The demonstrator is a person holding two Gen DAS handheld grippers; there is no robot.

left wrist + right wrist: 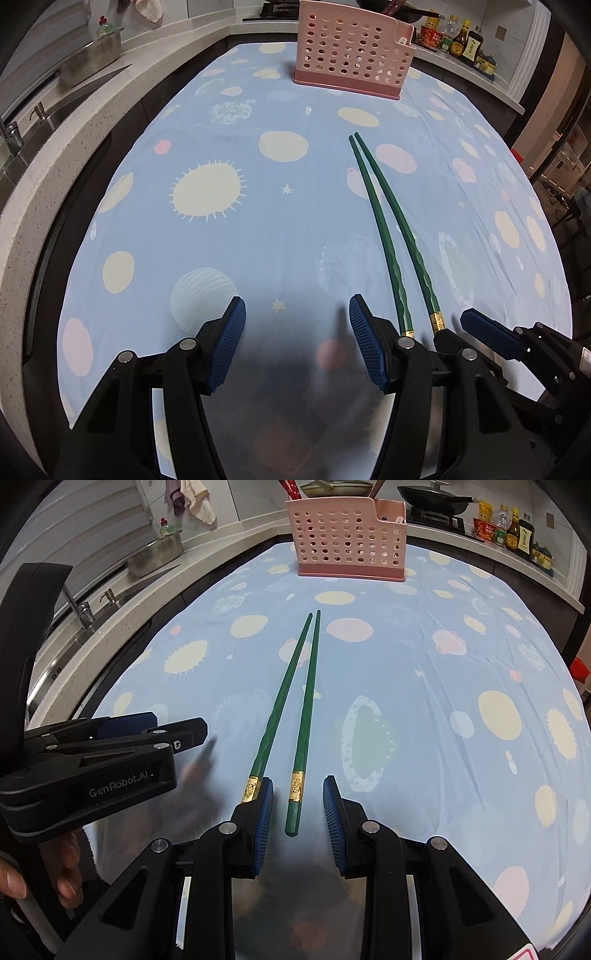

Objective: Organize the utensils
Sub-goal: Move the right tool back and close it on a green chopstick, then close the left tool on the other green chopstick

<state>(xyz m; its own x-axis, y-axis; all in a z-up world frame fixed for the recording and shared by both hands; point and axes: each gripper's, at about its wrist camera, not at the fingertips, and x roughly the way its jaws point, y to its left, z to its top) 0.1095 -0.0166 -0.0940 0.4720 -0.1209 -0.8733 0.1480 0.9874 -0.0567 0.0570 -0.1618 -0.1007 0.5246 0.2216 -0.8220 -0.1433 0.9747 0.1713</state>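
Two green chopsticks (pixel 295 701) with gold bands lie side by side on the blue patterned tablecloth (pixel 424 686), tips toward a pink perforated utensil holder (pixel 347 539). My right gripper (pixel 298 781) is open and low over their thick ends. One chopstick lies between its blue pads without being pressed, and the other's end is hidden by the left finger (pixel 258 812). My left gripper (pixel 297 301) is open over bare cloth, just left of the chopsticks (pixel 391 240). The holder (pixel 354 51) stands at the far end. The right gripper (pixel 452 325) shows at the lower right of the left wrist view.
A stone counter with a sink, tap (pixel 83 609) and metal colander (pixel 155 555) runs along the left. Sauce bottles (pixel 517 531) and a wok (pixel 436 496) stand at the back right. A person's hand (pixel 70 867) holds the left gripper (pixel 173 727).
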